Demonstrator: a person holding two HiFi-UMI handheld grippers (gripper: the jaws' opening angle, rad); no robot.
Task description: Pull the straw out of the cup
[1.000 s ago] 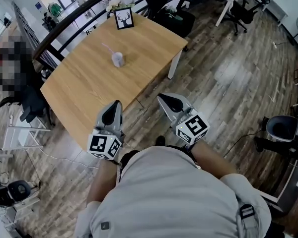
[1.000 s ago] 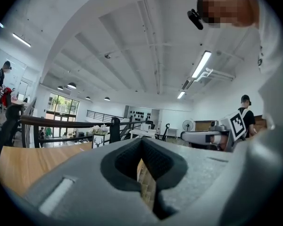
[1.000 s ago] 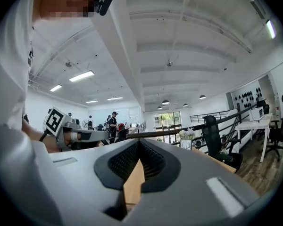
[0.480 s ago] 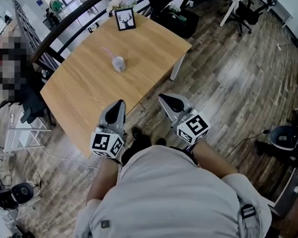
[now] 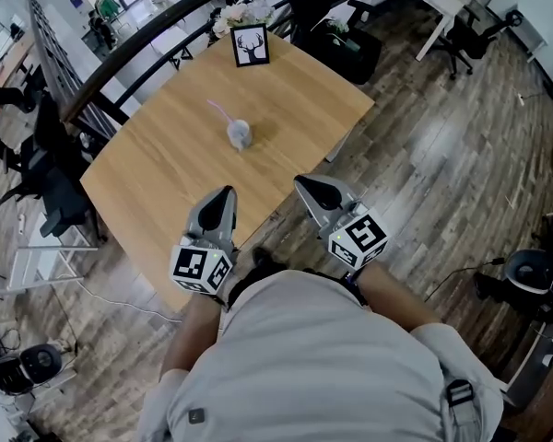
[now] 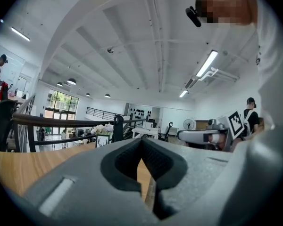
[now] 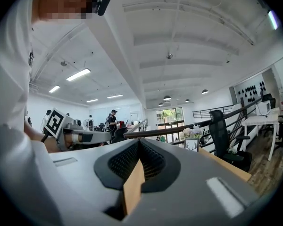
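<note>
Head view: the counter [image 5: 157, 182] stretches ahead and to the left, and the cup [image 5: 240, 135] stands near its middle, well apart from everything else. The straw [image 5: 219, 111] sits in the cup and leans toward the far left. At the far corner a picture frame [image 5: 251, 46] stands upright, with flowers [image 5: 242, 12] just behind it. The left gripper [image 5: 223, 197] reaches over the counter's near edge. The right gripper [image 5: 303, 185] is beside it on the right, by that same edge. A chair [image 5: 60, 196] sits off the counter's left side.
</note>
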